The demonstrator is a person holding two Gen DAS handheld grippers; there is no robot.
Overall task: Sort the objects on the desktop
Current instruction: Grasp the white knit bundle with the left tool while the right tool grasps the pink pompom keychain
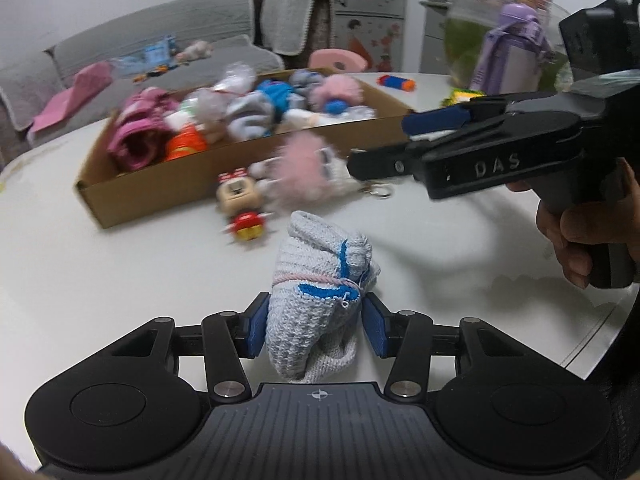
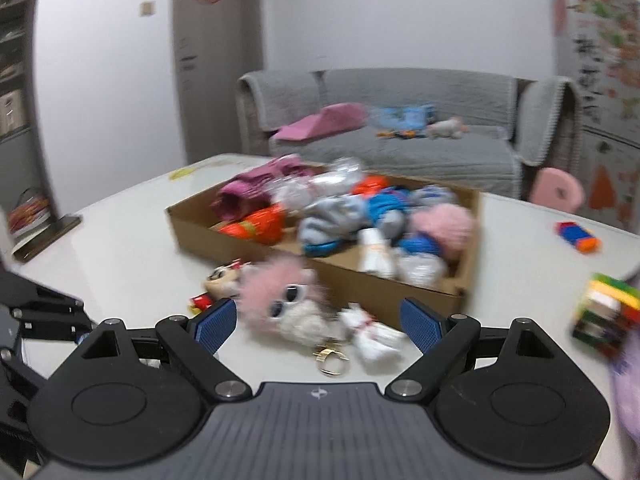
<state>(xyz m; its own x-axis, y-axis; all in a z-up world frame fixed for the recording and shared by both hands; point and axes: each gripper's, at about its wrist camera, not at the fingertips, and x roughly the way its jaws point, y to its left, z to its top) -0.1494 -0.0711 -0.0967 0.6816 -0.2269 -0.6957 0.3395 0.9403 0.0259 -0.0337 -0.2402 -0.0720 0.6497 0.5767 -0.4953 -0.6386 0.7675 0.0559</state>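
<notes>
Left gripper (image 1: 315,324) clamped on the grey knit sock (image 1: 316,304), blue pads pressing both sides, toe pointing forward over the bench (image 1: 120,288). Right gripper (image 2: 316,324) spread wide, empty, aimed at the pink fluffy keychain toy (image 2: 286,300) lying just ahead, nearer than to the left. Beyond both, cardboard box (image 1: 160,196) of sorted toys, straight ahead of the sock.

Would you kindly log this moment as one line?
left claw: around knitted sock, contact unclear | right claw: open, facing pink plush | box: part-filled
</notes>
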